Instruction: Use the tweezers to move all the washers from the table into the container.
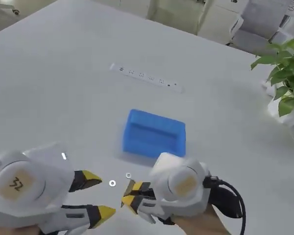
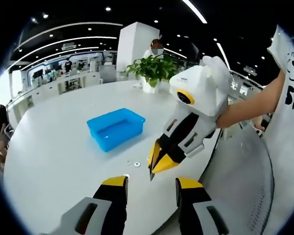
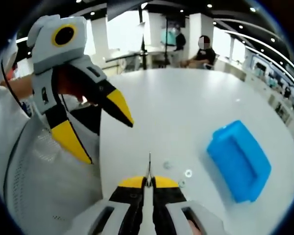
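Head view shows your left gripper [image 1: 100, 195] low on the left. Its two black jaws have pointy yellow tips. They are wide apart with nothing between them. Your right gripper [image 1: 131, 194] is beside it, made of smooth white plastic with a round cap. Its jaws are pressed together on the tweezers [image 3: 149, 166], a thin shiny metal spike. You can see just the tip poking out, because the rest is hidden inside the jaws.

The washers [image 1: 112, 183] are tiny flat silver rings. They lie on the smooth pale grey table [image 1: 63, 98], between the two grippers and just past the tweezers' tip. You can count three in the right gripper view, but they are so small that two are all you can make out in the head view.

The container [image 1: 154, 134] is a blue plastic box with round corners and an open top. It sits near the washers, on their far side. A long white power strip [image 1: 144, 76] lies flat behind it. A green leafy plant [image 1: 286, 73] is cut off at the right edge.

The left gripper's round cap has a dark mark that is too blurry to read. In the left gripper view a white shirt [image 2: 289, 98] shows the black letters "5M", cut off at the edge.
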Tool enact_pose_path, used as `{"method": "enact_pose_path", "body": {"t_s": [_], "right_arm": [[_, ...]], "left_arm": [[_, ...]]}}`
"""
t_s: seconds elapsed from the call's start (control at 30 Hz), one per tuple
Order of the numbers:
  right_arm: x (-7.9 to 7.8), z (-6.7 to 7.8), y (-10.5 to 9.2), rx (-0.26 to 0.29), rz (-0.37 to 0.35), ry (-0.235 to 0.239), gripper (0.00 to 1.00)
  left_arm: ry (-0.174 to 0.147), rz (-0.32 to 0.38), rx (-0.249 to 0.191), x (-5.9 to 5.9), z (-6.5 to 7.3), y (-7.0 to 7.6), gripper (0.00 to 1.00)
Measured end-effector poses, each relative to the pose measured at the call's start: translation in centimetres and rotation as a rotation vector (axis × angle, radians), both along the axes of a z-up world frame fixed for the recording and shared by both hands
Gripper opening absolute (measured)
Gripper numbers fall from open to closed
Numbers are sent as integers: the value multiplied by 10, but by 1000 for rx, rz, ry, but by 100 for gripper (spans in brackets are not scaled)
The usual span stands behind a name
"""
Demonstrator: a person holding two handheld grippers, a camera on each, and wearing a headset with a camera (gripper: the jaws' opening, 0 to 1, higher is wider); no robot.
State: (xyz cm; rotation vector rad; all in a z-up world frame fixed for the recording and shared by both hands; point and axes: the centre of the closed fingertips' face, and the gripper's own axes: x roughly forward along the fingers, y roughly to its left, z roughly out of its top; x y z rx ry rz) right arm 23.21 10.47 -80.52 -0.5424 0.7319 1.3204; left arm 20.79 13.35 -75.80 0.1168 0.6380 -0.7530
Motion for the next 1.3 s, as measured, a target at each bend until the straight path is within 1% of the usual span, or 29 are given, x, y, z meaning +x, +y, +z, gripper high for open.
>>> {"method": "enact_pose_path", "body": {"t_s": [0.07,0.1,0.13,0.17,0.2,0.23,0.27,0.3,0.37,0.43,0.57,0.7,0.73,0.87,1.03,1.17,1.3], "right_arm": [[6,3,2,11,-7,-7,1],[8,4,4,16,-10,-7,1],[10,6,6,26,-12,-4,2],[12,6,7,28,-14,-5,2],[16,6,9,29,-12,-14,2],[17,7,10,32,-8,-21,2],[20,8,12,37,-5,-27,2],[21,9,14,41,-1,-27,2],[23,9,16,44,5,-28,2],[24,9,19,46,19,-37,2],[26,6,25,46,46,-42,2],[31,2,26,34,56,-60,3],[32,2,26,36,58,-56,3],[33,2,27,43,55,-47,3],[31,-3,29,35,67,-33,3],[30,-3,31,32,74,-39,3],[34,-5,33,24,78,-54,3]], "left_arm": [[3,48,-15,-1,2,8,42],[-2,68,-20,-1,4,11,43],[-10,102,-20,0,5,16,46],[-5,112,-21,-1,5,17,49],[9,129,-23,-1,5,19,54],[16,156,-19,-1,4,23,58],[6,190,-11,2,5,27,63],[10,212,-12,2,5,29,69],[16,238,-22,2,6,31,75],[13,256,-18,3,6,33,80],[22,265,5,2,2,35,82],[35,270,9,0,0,35,84],[44,270,11,0,-2,35,84],[51,273,26,0,-5,37,84],[51,278,18,1,-5,37,83],[60,282,24,-1,-7,39,83],[67,284,27,-1,-9,42,82]]}}
